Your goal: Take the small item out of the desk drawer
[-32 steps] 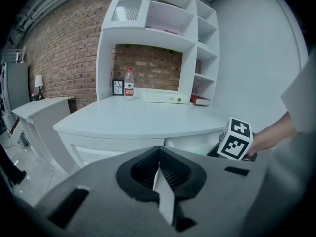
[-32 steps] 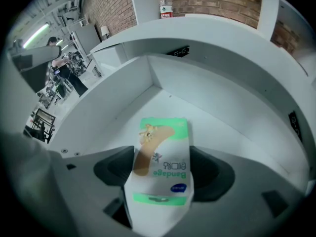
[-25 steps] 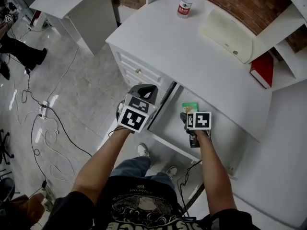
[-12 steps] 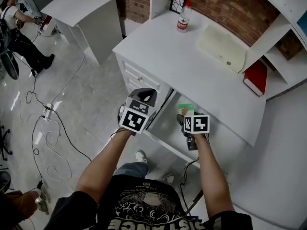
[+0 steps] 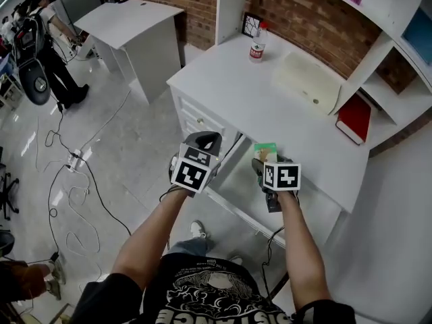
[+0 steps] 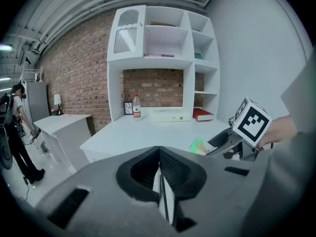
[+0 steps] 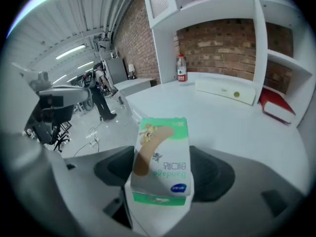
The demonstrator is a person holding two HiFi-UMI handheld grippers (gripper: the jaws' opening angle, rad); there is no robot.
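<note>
A small green and white box of bandages [image 7: 160, 159] sits between my right gripper's [image 7: 163, 174] pads, gripped by its sides. In the head view the box [image 5: 265, 151] hangs over the open drawer [image 5: 237, 181], near the front edge of the white desk [image 5: 236, 93], with my right gripper [image 5: 266, 160] behind it. My left gripper [image 5: 204, 142] hovers at the drawer's left side, holding nothing. Its dark pads [image 6: 173, 168] are pressed together in the left gripper view, where the box [image 6: 198, 144] shows to the right.
On the desk stand a water bottle [image 5: 256, 46], a framed picture [image 5: 251, 24], a cream flat case [image 5: 307, 79] and a red book [image 5: 354, 119]. Small drawers [image 5: 200, 121] flank the open one. Cables [image 5: 67, 174] lie on the floor; a person [image 5: 40, 46] stands far left.
Both grippers have risen, the right one lifting the box up out of the drawer toward the desk's edge. The head view has tilted up toward the brick wall.
</note>
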